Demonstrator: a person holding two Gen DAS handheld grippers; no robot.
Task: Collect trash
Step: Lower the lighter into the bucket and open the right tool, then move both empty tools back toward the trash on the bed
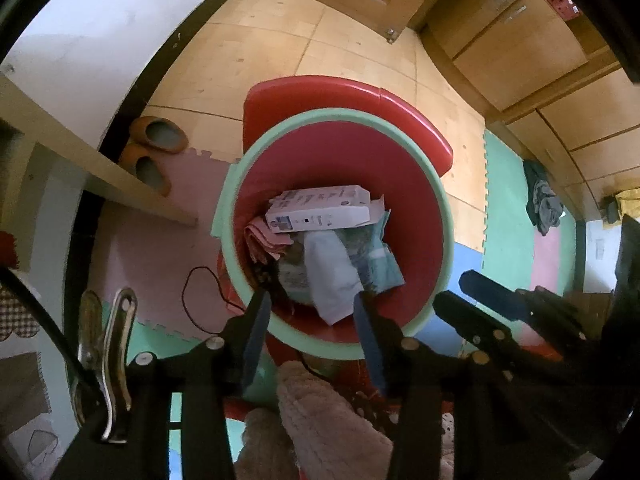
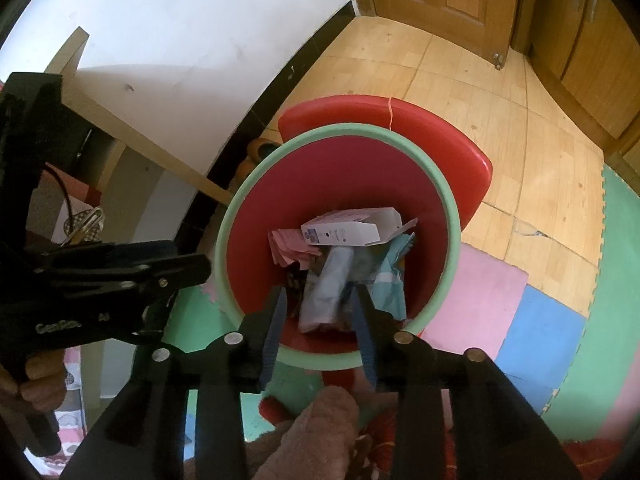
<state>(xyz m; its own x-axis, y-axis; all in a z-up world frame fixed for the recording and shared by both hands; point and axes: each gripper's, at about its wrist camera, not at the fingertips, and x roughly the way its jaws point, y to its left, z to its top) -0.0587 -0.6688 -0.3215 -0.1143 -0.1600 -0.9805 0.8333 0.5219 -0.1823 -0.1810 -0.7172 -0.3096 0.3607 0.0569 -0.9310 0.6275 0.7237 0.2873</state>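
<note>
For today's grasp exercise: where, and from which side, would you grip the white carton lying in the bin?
Grip the carton across its narrow width near the middle, coming straight down from above. It lies flat on top of the other trash, long sides exposed, and the bin wall probably blocks any sideways approach.

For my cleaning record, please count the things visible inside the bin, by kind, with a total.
White cardboard box: 1
Pink paper, crumpled: 1
Pale plastic wrappers or bags: at least 2; the teal printed one lies beside the pale one
Total: at least 4; items underneath are hidden.
</note>
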